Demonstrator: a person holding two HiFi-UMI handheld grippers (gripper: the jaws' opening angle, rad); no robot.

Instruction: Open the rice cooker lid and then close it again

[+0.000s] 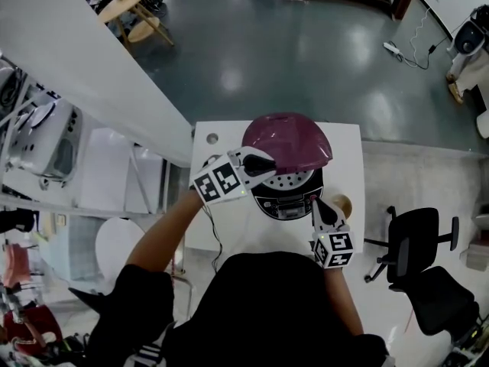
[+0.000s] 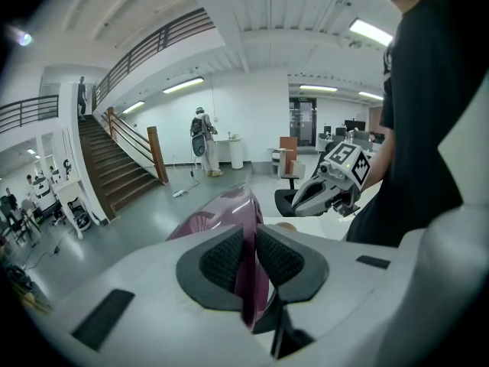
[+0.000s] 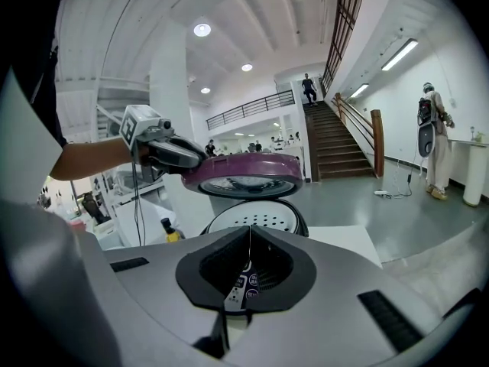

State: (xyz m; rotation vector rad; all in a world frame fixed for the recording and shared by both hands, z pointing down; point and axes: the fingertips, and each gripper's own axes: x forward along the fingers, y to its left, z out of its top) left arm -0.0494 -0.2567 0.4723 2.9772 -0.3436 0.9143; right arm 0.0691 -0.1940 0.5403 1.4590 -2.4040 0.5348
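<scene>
The rice cooker (image 1: 289, 193) stands on a white table (image 1: 229, 224), its perforated inner lid showing. Its purple lid (image 1: 286, 142) is raised and tilted over the pot. My left gripper (image 1: 263, 167) is shut on the lid's front rim; in the left gripper view the purple lid (image 2: 221, 212) sits edge-on between the pads of that gripper (image 2: 250, 254). My right gripper (image 1: 319, 205) is shut and holds nothing, hovering just in front of the cooker's right side. In the right gripper view its closed jaws (image 3: 249, 262) point at the cooker (image 3: 256, 219), with the lid (image 3: 244, 178) above.
A black office chair (image 1: 424, 251) stands to the right of the table. A small brown object (image 1: 341, 202) lies beside the cooker. A dark bottle (image 3: 168, 229) stands at the cooker's left. A white partition (image 1: 92, 75) runs along the left.
</scene>
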